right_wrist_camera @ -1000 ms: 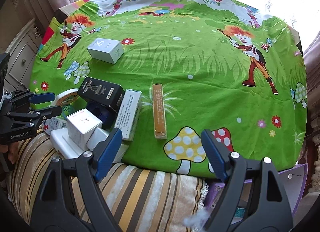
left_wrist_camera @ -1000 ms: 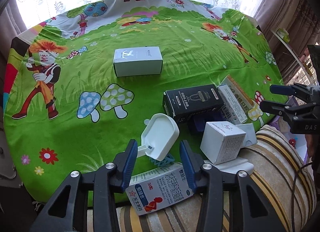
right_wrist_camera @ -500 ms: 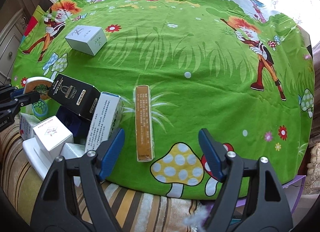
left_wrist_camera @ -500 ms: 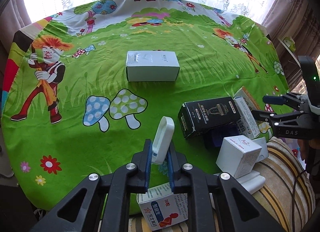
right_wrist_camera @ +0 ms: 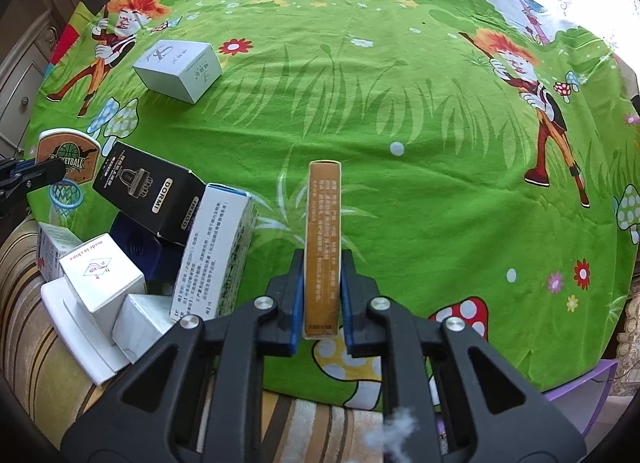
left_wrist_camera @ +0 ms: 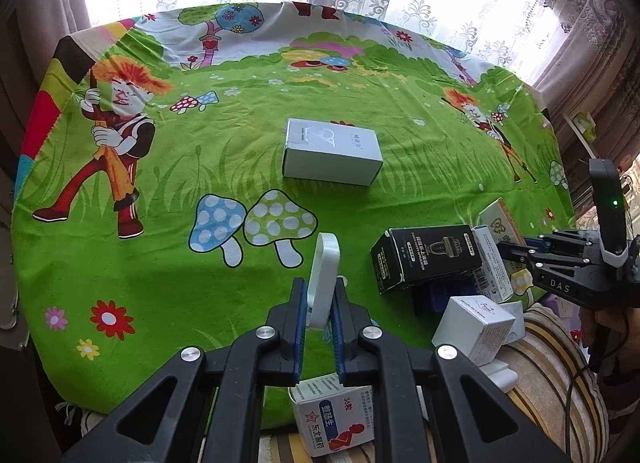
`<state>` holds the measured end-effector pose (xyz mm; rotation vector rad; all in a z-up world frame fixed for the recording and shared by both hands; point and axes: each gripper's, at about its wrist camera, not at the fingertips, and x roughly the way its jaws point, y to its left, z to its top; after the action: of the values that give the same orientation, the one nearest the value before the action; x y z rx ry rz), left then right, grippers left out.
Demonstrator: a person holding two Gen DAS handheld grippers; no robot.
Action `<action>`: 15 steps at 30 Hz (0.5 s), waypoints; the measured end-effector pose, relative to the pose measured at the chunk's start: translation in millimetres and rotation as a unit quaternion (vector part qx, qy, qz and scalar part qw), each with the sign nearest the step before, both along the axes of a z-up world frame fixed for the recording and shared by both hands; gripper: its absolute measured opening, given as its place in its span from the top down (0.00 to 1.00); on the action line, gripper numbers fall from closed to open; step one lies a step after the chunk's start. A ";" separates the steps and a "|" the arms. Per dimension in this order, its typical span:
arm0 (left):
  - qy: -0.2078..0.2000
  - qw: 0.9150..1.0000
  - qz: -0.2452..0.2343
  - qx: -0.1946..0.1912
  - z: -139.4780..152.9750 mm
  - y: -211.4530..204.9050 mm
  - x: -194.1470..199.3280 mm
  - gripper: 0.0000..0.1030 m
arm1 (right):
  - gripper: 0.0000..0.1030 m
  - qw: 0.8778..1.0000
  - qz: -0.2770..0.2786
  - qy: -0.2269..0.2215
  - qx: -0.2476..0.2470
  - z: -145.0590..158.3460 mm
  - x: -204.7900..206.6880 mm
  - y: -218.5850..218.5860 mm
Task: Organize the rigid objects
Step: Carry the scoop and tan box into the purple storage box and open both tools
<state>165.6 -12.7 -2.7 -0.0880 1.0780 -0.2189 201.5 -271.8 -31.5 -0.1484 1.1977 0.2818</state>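
Note:
My left gripper (left_wrist_camera: 320,293) is shut on a white toy basketball backboard (left_wrist_camera: 325,263), held edge-on above the green tablecloth (left_wrist_camera: 180,263). The right wrist view shows the board's printed face (right_wrist_camera: 66,161) and its blue hoop (right_wrist_camera: 64,197) at the far left. My right gripper (right_wrist_camera: 322,263) is shut on a narrow gold box (right_wrist_camera: 323,215) that lies lengthwise away from the camera, with both pads against its long sides. This gripper also appears at the right edge of the left wrist view (left_wrist_camera: 512,249), beside the box pile.
A white box (left_wrist_camera: 332,151) lies alone mid-table. Near the front edge are a black box (right_wrist_camera: 148,191), a white-and-blue box (right_wrist_camera: 216,255), a small white cube box (right_wrist_camera: 100,277) and a red-figure medicine box (left_wrist_camera: 332,419). A striped cushion (left_wrist_camera: 552,363) borders the table.
The left jaws closed on the backboard, which turned from flat to edge-on and came up a little. The right gripper sank toward the table and closed on the gold box.

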 end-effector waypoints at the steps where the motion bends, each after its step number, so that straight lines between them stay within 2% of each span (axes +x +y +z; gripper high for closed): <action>1: -0.002 1.000 0.002 -0.001 1.7 0.8 -0.6 0.89 | 0.82 1.000 -0.002 -0.004 0.002 3.1 -1.5 -1.5; 4: -0.013 1.000 0.010 -0.002 9.6 3.5 -2.8 0.93 | 0.82 1.000 -0.010 -0.016 0.006 13.5 -7.4 -7.8; 15: -0.060 0.998 0.024 -0.018 48.1 5.6 -19.9 0.93 | 0.82 0.997 -0.034 -0.053 0.035 54.0 -44.7 -30.7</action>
<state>145.7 -7.2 45.4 -0.1310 0.9523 -0.1978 156.8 -302.5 22.6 -0.0613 1.0848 0.2522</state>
